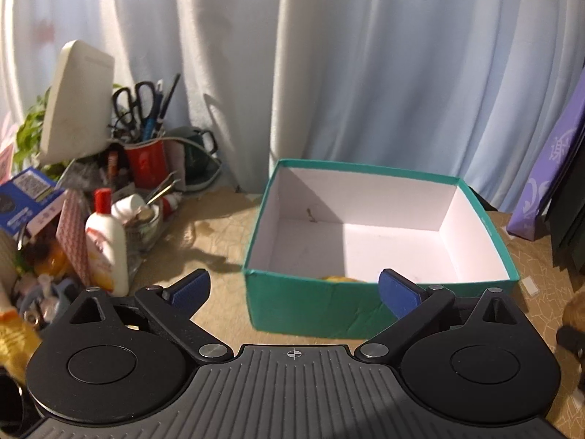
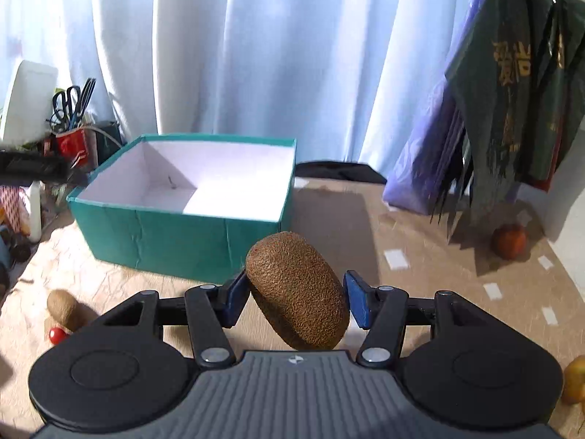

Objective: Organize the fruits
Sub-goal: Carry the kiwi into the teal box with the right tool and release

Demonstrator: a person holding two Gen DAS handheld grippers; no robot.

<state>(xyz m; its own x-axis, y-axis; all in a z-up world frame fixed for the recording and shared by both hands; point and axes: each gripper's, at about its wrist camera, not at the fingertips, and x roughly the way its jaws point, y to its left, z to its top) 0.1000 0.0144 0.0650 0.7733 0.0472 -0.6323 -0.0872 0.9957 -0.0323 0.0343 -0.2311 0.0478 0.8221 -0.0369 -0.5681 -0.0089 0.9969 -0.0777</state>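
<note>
Kiwi clamped in right hand-held gripper | teal box beyond

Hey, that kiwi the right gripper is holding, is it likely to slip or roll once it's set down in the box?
The kiwi sits tilted between the right gripper pads, so it may pivot. Its fuzzy skin probably resists slipping. Its egg shape could let it roll on the teal box's smooth white floor.
</note>
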